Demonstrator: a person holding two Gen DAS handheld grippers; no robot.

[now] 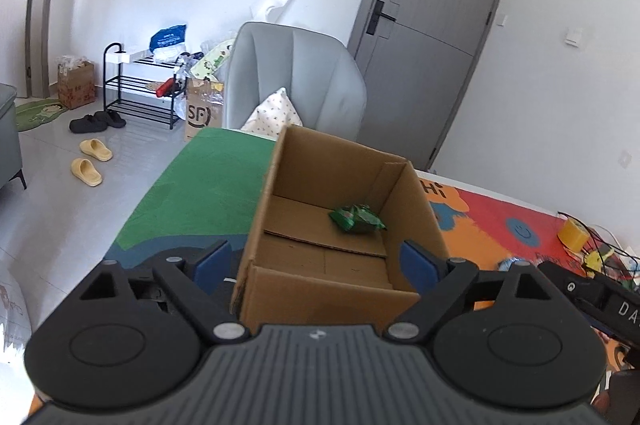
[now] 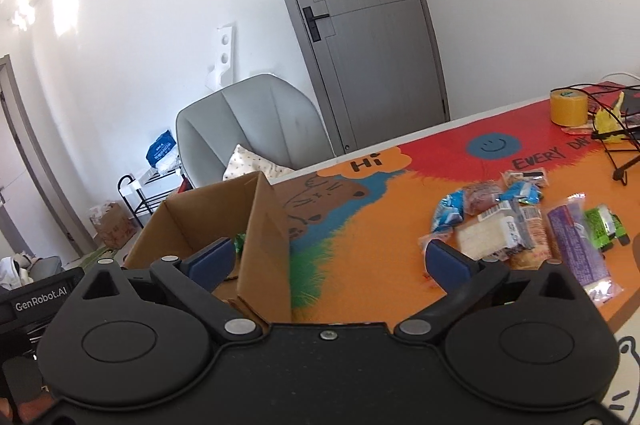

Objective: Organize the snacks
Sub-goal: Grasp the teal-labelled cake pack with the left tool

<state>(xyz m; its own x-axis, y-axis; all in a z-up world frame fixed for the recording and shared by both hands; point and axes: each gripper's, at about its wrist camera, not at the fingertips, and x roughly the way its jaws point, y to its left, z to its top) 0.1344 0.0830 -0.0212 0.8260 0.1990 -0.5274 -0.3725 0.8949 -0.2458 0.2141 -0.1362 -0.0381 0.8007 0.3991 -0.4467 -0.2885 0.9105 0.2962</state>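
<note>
An open cardboard box point(image 1: 332, 289) stands on the colourful table mat point(image 1: 208, 185). One green snack packet point(image 1: 357, 218) lies on its floor near the right wall. My left gripper point(image 1: 316, 261) is open and empty, held just above the box's near wall. In the right wrist view the box point(image 2: 264, 237) is at the left, with a sliver of the green packet point(image 2: 240, 240) showing. My right gripper point(image 2: 330, 261) is open and empty beside the box's right wall. A pile of several snack packets point(image 2: 520, 225) lies on the mat to the right.
A yellow tape roll point(image 2: 568, 107), a yellow toy point(image 2: 608, 123) and black cables point(image 2: 624, 161) sit at the table's far right. A grey armchair point(image 1: 296, 77) with a pillow stands behind the table. A shoe rack point(image 1: 140, 89), slippers and boxes are on the floor at left.
</note>
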